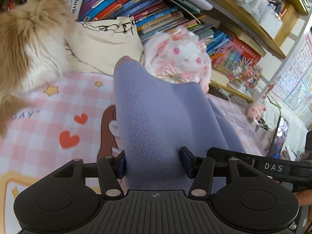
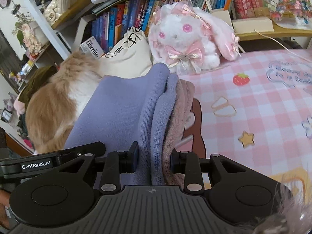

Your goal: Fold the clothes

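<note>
Behind purple knit, bedsheet print half-hidden

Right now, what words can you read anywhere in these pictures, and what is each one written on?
"DAS": white label on the right gripper's body, seen by the left wrist camera.
"GenRobot.AI": white label on the left gripper's body, seen by the right wrist camera.
"usmile": white box by the books.
"DAY"": end of a phrase on the pink checked bedsheet.
Outlined writing on the sheet: blurred.
Book spines and wall chart: too small to read.
</note>
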